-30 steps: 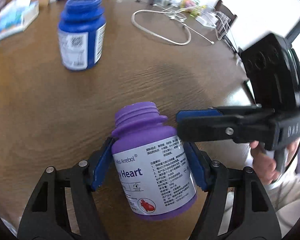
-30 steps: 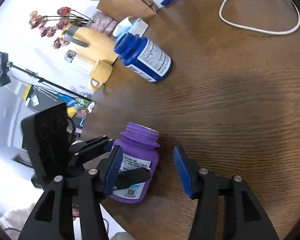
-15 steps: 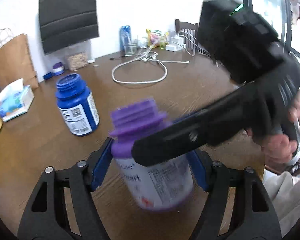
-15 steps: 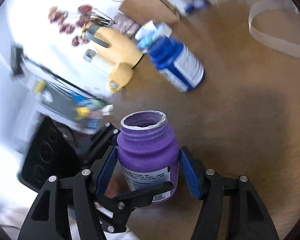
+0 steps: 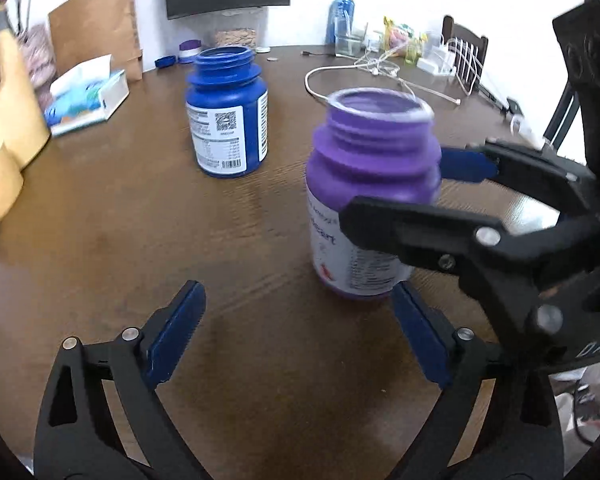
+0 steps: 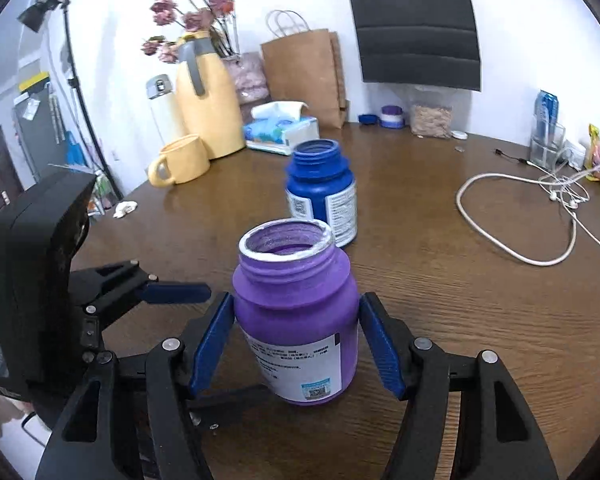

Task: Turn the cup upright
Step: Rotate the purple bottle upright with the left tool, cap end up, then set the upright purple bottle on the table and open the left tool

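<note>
The purple bottle [image 6: 296, 316] stands upright on the brown wooden desk [image 6: 480, 312], mouth open to the ceiling, near the edge. The right-wrist view looks down into that mouth and shows a whitish ring around the rim; the left-wrist view catches the same bottle [image 5: 370, 196] from the side, a little blurred, with the right gripper [image 5: 416, 188] reaching in from the right and crossing in front of it.

From the right-wrist view, the right gripper [image 6: 296, 344] has its blue-padded jaws on either side of the bottle's body, close against it; whether the pads press on it or have a hair of slack I cannot tell. The left gripper [image 6: 204, 292] pokes in from the left there, one blue pad level with the bottle's shoulder and apart from it. In its own view the left gripper [image 5: 296, 336] has its jaws spread wide with only bare desk between them, the bottle just beyond the right-hand pad.

Further back stands a blue bottle [image 6: 322, 192], also upright and uncapped, with a QR code on its white label. The purple bottle's label carries a red heart mark and lettering too smeared to read. Only the right-wrist view shows the yellow jug [image 6: 208, 100] and yellow mug [image 6: 180, 160] at far left.
</note>
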The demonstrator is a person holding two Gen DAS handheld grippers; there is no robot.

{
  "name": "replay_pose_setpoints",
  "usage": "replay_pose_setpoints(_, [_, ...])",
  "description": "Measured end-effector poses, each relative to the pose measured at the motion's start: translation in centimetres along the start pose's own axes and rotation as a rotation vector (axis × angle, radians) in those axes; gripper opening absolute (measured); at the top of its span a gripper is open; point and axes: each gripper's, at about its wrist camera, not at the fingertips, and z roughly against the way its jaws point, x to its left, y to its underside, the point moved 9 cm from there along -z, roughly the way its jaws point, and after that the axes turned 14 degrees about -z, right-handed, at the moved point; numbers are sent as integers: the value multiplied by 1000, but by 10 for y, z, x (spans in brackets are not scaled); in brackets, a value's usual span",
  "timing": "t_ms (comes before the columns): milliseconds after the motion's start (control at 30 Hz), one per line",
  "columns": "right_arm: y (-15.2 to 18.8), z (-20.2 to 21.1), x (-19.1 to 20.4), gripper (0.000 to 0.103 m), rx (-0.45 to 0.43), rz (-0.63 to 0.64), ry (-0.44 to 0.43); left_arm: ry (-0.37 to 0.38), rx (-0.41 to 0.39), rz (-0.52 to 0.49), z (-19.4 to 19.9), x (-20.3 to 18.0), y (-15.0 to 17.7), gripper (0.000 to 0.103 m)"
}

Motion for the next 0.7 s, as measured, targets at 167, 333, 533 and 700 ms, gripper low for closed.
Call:
replay_pose_setpoints(167, [7, 3, -3, 70, 24, -21, -16, -43, -8, 0, -1, 2, -1, 91])
replay_pose_setpoints(333, [7, 18, -8, 70, -1, -46, -1, -57, 0, -9, 6, -7, -1, 91])
replay_pose_setpoints(533, [8, 53, -11, 78, -41, -31, 37, -150, -1, 75, 38, -7, 4, 95])
replay_pose_setpoints(700, [13, 89, -7, 79, -69, -23, 53, -259, -18, 132, 81, -13, 12, 98])
